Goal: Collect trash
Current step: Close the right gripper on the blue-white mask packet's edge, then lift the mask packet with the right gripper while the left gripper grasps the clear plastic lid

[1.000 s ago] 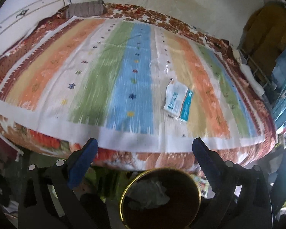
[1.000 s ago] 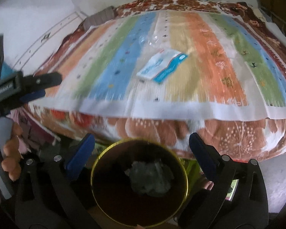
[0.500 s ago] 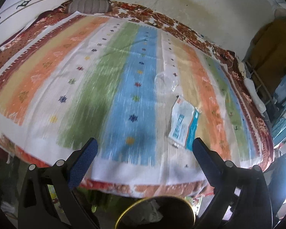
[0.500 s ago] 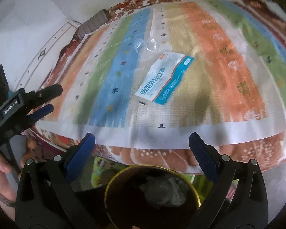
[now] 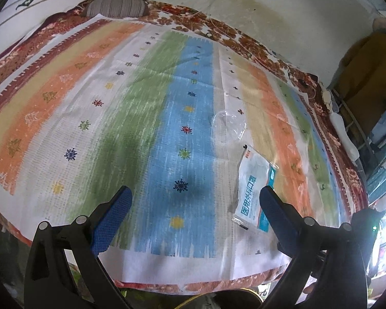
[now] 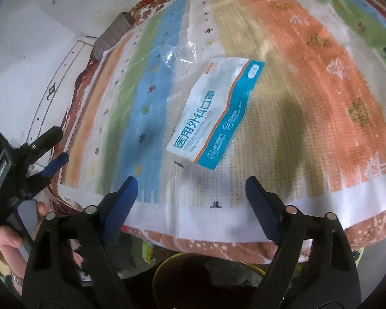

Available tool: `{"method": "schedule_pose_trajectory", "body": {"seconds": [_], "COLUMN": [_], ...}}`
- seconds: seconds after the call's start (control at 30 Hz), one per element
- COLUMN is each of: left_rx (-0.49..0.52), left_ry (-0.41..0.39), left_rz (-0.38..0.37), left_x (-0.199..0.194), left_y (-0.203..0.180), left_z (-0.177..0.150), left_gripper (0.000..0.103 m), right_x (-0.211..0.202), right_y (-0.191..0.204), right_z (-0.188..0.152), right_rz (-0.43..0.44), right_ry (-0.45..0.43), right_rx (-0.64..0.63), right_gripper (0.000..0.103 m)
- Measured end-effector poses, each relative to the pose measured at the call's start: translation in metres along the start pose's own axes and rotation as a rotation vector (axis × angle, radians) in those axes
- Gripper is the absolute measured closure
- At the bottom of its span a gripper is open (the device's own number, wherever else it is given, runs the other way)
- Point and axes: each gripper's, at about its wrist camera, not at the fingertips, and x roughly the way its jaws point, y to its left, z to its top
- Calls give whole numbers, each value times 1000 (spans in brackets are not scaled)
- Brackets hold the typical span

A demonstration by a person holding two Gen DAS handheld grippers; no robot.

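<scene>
A bed [image 5: 146, 134] fills most of the room, covered w/ a striped spread [image 6: 308, 82] in orange, green, blue and tan bands; white wall behind it. On the spread, near the front edge, lies a white-and-teal mask packet [image 6: 213, 113] [image 5: 254, 190], flat, printed side up, on the pale band between the blue and tan stripes. Just beyond it, twd the wall, sits a crumpled bit of clear plastic [image 5: 229, 123] [image 6: 172, 54], close to the packet's far corner; can't tell if they touch. Lots of bare spread to the left of both; the spread's white border and the floral bed edge run right below the packet.

The right hand-held gripper [image 6: 190, 195] hangs over that front edge, jaws wide but closing, nothing between them, packet just ahead and not touched. The left hand-held gripper [image 5: 195, 206] is spread wide over the blue stripe, holding nothing; the packet lies beside its right finger [image 5: 278, 213]. From the right view it shows off to the left, gripped by a hand [image 6: 10, 244].

Below the bed edge, a dark round bin w/ a yellow rim [image 6: 200, 275], crumpled stuff inside. A striped pillow [image 5: 115, 6] at the far end, brown cloth [image 5: 368, 72] hanging at right.
</scene>
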Motion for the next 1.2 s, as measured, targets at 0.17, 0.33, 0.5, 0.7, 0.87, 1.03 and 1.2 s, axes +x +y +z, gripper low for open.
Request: {"method": "schedule_pose_trajectory", "body": {"seconds": [0.17, 0.33, 0.5, 0.7, 0.87, 1.03, 1.2], "left_rx": [3, 8, 29, 20, 28, 12, -9], "left_ry": [-2, 4, 5, 12, 23, 28, 39], "left_rz": [-14, -42, -47, -43, -50, -75, -122], "left_x": [9, 23, 34, 49, 59, 69, 84], "left_y": [-1, -1, -1, 2, 2, 0, -11], "left_z": [4, 7, 7, 8, 10, 15, 24], "left_gripper": [6, 6, 6, 6, 6, 7, 7], "right_x": [18, 30, 45, 53, 58, 62, 59], "right_y": [-8, -20, -31, -32, -29, -29, -25], "right_z": [2, 10, 18, 25, 31, 38, 54], "right_rz": [27, 46, 77, 92, 72, 52, 2], "right_ry": [39, 34, 50, 55, 70, 83, 89], "right_rx": [73, 133, 179, 203, 167, 139, 83], "right_gripper": [38, 46, 53, 66, 82, 97, 102]}}
